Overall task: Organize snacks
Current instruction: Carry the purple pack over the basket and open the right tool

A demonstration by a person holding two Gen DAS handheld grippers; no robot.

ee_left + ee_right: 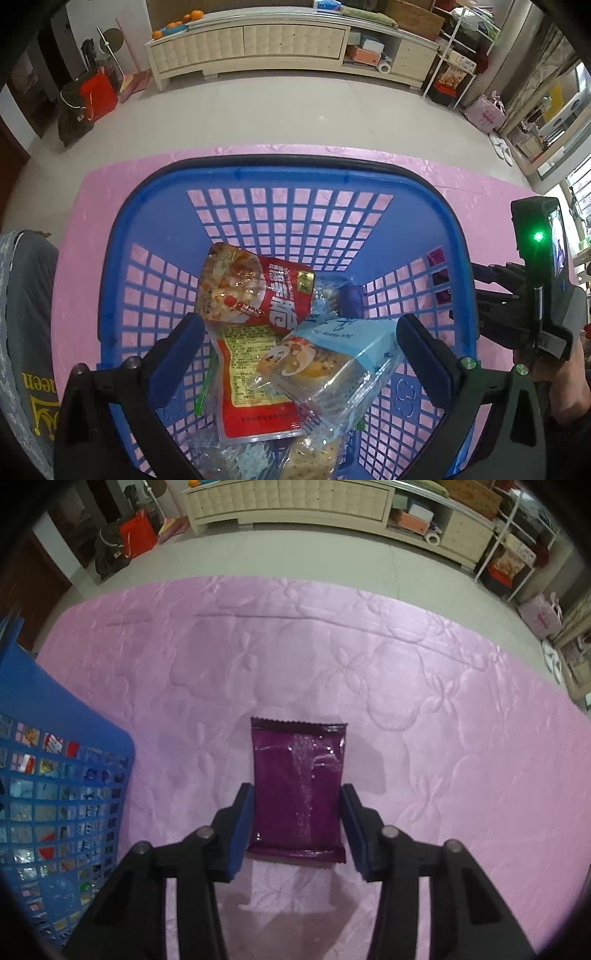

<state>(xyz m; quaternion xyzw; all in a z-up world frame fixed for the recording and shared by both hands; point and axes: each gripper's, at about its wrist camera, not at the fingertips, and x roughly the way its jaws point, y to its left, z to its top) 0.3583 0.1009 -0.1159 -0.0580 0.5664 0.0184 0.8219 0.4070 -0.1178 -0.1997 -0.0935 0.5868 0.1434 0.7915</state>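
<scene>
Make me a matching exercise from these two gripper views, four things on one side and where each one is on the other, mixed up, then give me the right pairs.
Things:
1. purple snack packet
2. red snack pouch
3. blue basket
4. oranges

Places:
A. on top of the long cream cabinet by the far wall
B. standing on the pink quilted mat
C. flat on the mat, between the right gripper's fingers
D. lying inside the basket on other wrapped snacks, below the open left gripper

Pairs: 1-C, 2-D, 3-B, 4-A
</scene>
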